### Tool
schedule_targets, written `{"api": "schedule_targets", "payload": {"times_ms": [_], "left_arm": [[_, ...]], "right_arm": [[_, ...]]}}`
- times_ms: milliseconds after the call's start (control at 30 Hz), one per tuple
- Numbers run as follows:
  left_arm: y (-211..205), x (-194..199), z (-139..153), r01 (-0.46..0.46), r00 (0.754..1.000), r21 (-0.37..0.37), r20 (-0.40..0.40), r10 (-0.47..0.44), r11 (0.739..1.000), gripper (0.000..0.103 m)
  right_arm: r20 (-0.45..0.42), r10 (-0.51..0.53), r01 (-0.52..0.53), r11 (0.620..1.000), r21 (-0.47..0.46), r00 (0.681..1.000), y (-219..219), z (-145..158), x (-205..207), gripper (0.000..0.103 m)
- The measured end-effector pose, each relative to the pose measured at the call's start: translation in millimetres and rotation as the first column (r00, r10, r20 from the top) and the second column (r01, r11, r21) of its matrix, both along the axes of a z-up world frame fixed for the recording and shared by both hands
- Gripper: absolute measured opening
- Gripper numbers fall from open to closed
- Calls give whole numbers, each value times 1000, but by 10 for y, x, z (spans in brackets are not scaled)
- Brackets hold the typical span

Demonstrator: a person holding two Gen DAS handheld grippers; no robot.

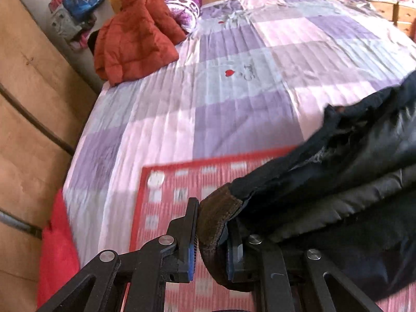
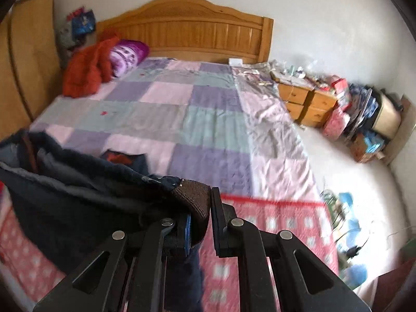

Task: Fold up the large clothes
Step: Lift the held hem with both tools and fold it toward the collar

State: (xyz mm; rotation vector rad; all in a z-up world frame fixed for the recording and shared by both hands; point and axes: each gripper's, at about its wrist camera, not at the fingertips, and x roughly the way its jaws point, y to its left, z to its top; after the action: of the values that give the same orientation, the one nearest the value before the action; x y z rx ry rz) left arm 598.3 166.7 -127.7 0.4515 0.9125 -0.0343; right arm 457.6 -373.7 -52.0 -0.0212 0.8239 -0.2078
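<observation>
A dark navy padded jacket (image 1: 351,176) with brown knit cuffs hangs between my two grippers above the near end of the bed. My left gripper (image 1: 212,223) is shut on one brown cuff (image 1: 215,213), with the jacket trailing off to its right. My right gripper (image 2: 201,208) is shut on the other brown cuff (image 2: 195,195), with the jacket (image 2: 65,182) bunched to its left. Part of the jacket rests on the bed.
The bed has a purple, pink and grey checked sheet (image 2: 182,109) and a red patterned mat (image 1: 169,195) at the near end. An orange puffer jacket (image 1: 135,39) and a purple pillow (image 2: 127,54) lie by the wooden headboard (image 2: 197,28). A wardrobe (image 1: 31,98) stands left; a nightstand (image 2: 304,101) and clutter stand right.
</observation>
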Motion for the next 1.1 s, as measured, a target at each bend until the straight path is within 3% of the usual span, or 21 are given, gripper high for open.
{"api": "schedule_targets", "payload": {"times_ms": [100,167,333,500,533,600,633,667,700,767,800,867,933,967,1033,1100], "left_arm": [[-252,453,-327,28,999,64,-28,-26,998,16],[-342,654,-606,26,997,67,-70,-22,997,16],[-501,1063,-1451,35,985,97,-174,-18,995,16],[-635,1393,-1833,-5,974,14,-227,8,1000,24],[-661,1418,-1856,1,974,3,-228,0,1000,31],[-695,1465,-1872,12,979,2,-204,-12,1000,67],[-670,1471,-1840,7,981,-13,-193,-10,1000,73],[-617,1502,-1795,3,980,-70,-198,-17,998,82],[-554,1528,-1758,4,974,-139,-226,-35,990,86],[-414,1588,-1676,-22,965,-214,-260,-35,976,91],[-303,1623,-1617,-51,958,-265,-286,-27,963,93],[-94,1650,-1459,-114,956,-348,-292,8,930,93],[158,1662,-1294,-194,953,-436,-296,64,879,100],[231,1643,-1241,-228,950,-446,-296,97,866,100],[256,1492,-1118,-235,957,-419,-255,135,877,100],[58,1149,-1025,-153,980,-333,-174,99,930,100]], "right_arm": [[-26,-52,51,998,-30,998,-80,-194,505,13],[-54,-92,90,995,-34,994,-148,-427,765,13],[-166,-164,163,986,-21,972,-325,-1199,1146,13],[-218,-203,202,979,-26,955,-493,-1793,1470,14],[-231,-202,200,979,-32,952,-509,-1880,1532,15],[-262,-192,187,981,-41,946,-518,-2074,1667,22],[-273,-188,183,982,-44,944,-523,-2145,1709,24],[-279,-178,174,984,-39,944,-529,-2198,1736,32],[-277,-167,168,986,-21,946,-558,-2220,1751,52],[-259,-147,167,984,59,955,-706,-2179,1713,82],[-252,-139,168,981,99,958,-769,-2137,1687,90],[-220,-124,175,956,234,968,-982,-1954,1575,95],[-172,-128,177,936,305,977,-1102,-1752,1440,97],[-160,-125,177,911,373,979,-1188,-1667,1378,99],[-151,-153,203,886,417,977,-1239,-1508,1234,99],[-119,-132,166,924,345,984,-1000,-1379,1006,99]]}}
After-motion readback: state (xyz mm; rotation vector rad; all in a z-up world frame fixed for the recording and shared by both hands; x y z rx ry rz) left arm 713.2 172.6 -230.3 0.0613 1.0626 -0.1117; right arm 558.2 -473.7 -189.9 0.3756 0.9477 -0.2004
